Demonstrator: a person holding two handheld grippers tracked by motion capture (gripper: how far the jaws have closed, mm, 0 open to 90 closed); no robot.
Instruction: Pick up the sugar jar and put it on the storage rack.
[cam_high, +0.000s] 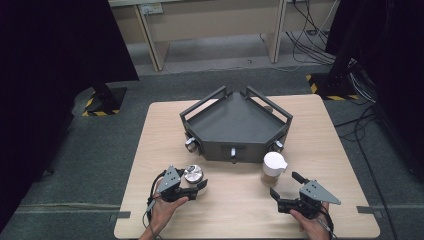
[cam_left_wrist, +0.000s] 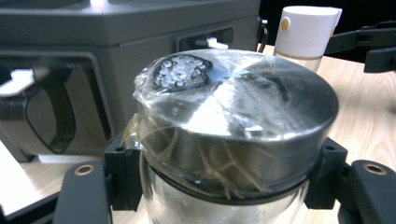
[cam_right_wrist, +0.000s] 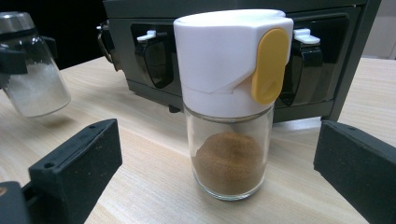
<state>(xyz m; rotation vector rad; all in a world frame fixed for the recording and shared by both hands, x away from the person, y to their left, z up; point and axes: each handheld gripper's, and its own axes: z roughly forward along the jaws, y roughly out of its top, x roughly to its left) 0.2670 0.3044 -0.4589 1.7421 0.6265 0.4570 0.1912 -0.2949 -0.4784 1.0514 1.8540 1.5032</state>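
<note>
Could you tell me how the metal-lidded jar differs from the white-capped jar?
The metal-lidded jar holds white crystals and is tilted, clamped in the left gripper; the white-capped jar holds brown powder and stands upright, free between the open right gripper jaws. Both are clear glass.

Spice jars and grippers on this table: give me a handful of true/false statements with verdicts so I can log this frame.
1. The left gripper is closed on the metal-lidded jar. True.
2. The right gripper grips the white-capped jar. False: its jaws stand open on either side, not touching it.
3. The white-capped jar holds brown powder. True, as the right gripper view shows.
4. The white-capped jar lies on its side. False: it stands upright on the table.
5. The metal-lidded jar sits inside the dark rack. False: it is in front of the rack, held tilted by the left gripper.
</note>
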